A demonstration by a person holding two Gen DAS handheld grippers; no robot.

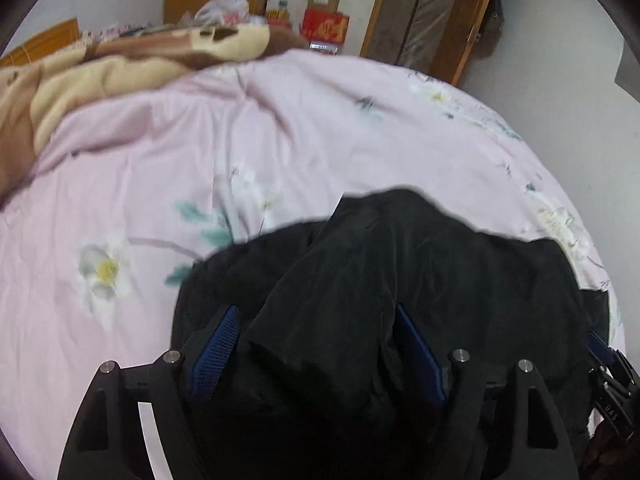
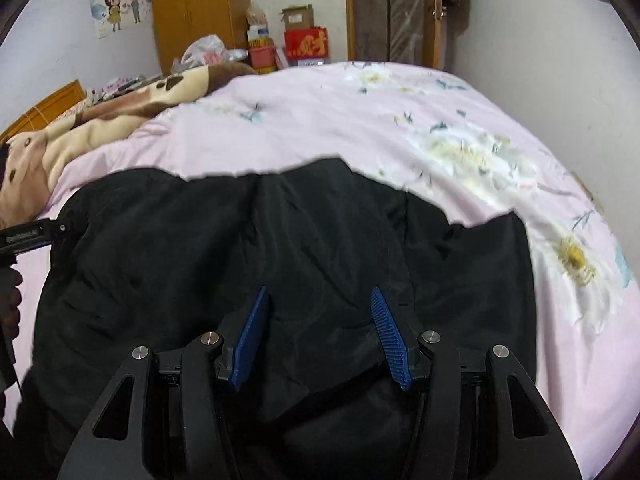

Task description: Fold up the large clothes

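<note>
A large black garment (image 1: pixel 440 264) lies bunched on the pink flowered bedsheet (image 1: pixel 280 128). In the left wrist view my left gripper (image 1: pixel 316 312) has its jaws set wide, and a thick fold of the black cloth fills the gap and touches both blue pads (image 1: pixel 218 340). In the right wrist view my right gripper (image 2: pixel 318 294) stands half wide, with a ridge of the same garment (image 2: pixel 160 240) pinched between its blue pads (image 2: pixel 386 332). The other gripper shows at each view's edge: the right gripper (image 1: pixel 612 368) and the left gripper (image 2: pixel 28 236), the latter with a hand (image 2: pixel 10 304) on it.
A beige and brown blanket (image 1: pixel 100 76) is heaped at the far left of the bed. Beyond the bed stand a wooden wardrobe (image 2: pixel 192 12), red boxes (image 2: pixel 306 44) and a plastic-wrapped door (image 2: pixel 392 8). Bare sheet (image 2: pixel 460 128) stretches beyond and right of the garment.
</note>
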